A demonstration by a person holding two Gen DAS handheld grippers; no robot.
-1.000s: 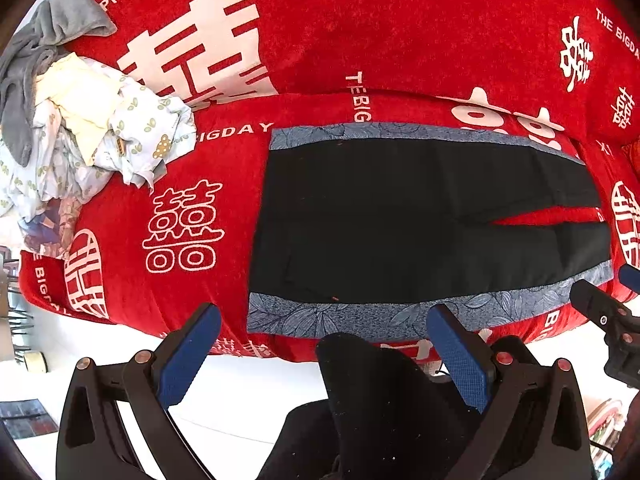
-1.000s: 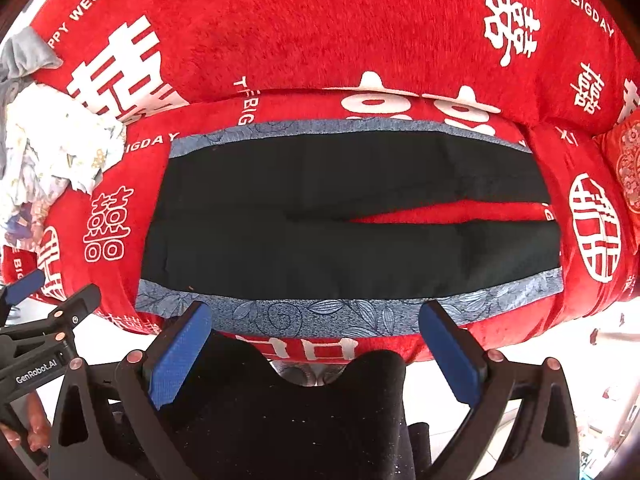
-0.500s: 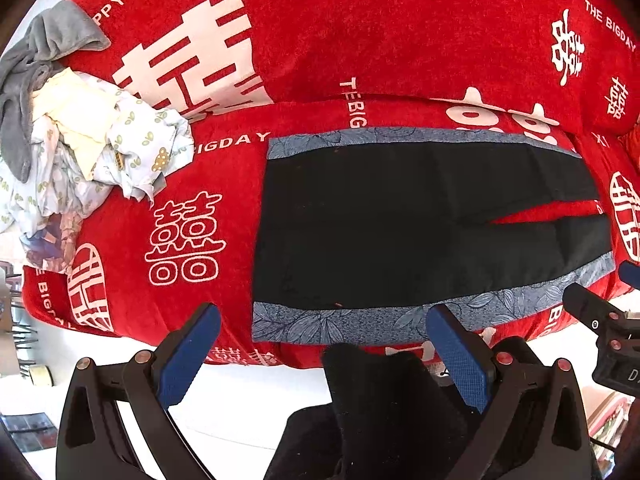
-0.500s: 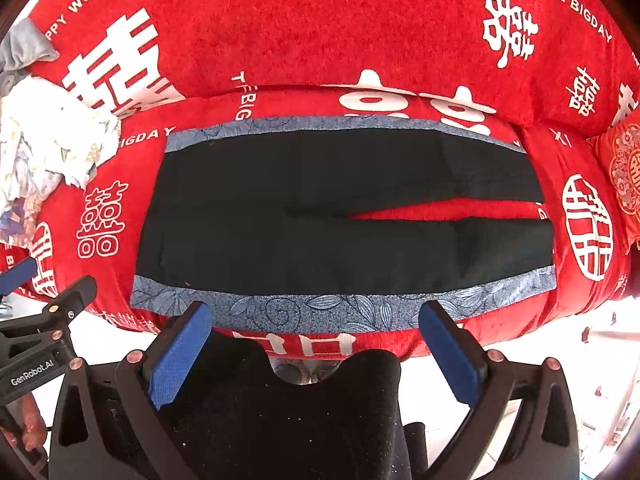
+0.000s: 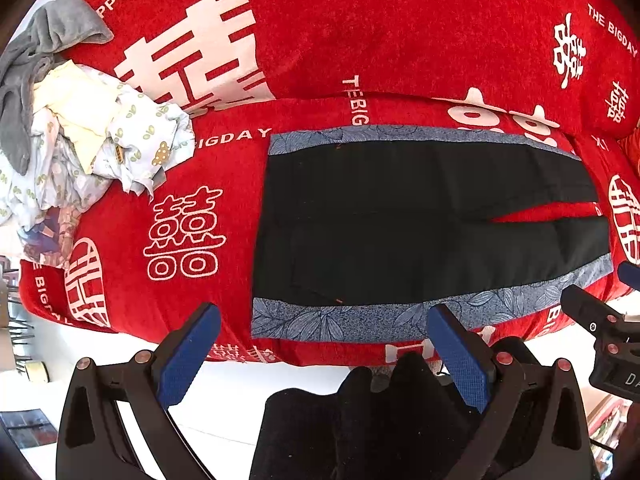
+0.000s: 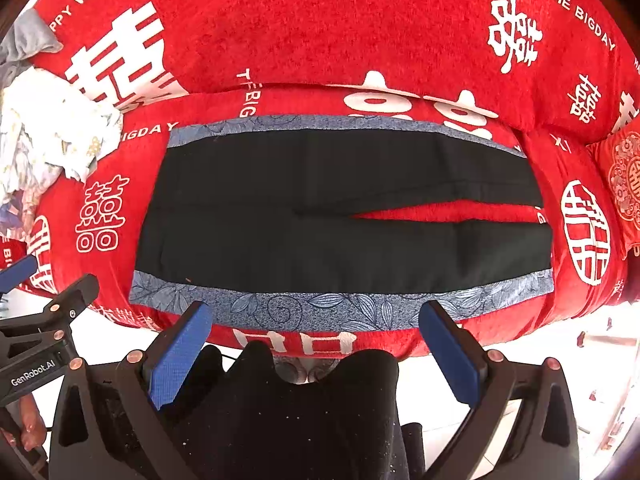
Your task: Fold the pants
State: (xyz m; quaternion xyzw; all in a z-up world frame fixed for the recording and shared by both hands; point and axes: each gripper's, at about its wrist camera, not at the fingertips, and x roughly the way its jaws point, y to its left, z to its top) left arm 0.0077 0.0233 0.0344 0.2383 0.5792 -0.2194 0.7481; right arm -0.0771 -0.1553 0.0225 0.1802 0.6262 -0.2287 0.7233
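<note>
Black pants (image 5: 400, 220) (image 6: 320, 216) with blue leaf-patterned side stripes lie flat on the red sofa seat, waist at the left, both legs running right with a red gap between them. My left gripper (image 5: 324, 354) hovers open just off the seat's front edge, near the waist end of the near stripe. Nothing sits between its blue pads (image 5: 188, 354). My right gripper (image 6: 316, 354) is open too, in front of the middle of the near leg, its pads (image 6: 450, 356) close to the stripe but apart from it. The person's dark-clad legs show below both grippers.
A heap of pale printed clothes (image 5: 84, 148) (image 6: 48, 136) with a grey garment (image 5: 44, 48) on top lies at the sofa's left end. The red backrest (image 6: 340, 20) rises behind the pants. A red cushion (image 6: 624, 176) sits at the right. White floor (image 5: 224, 396) runs below the seat.
Both grippers have drifted a little closer to the sofa's front edge, so the pants sit slightly lower and larger in view. Both stay open; the pants have not moved.
</note>
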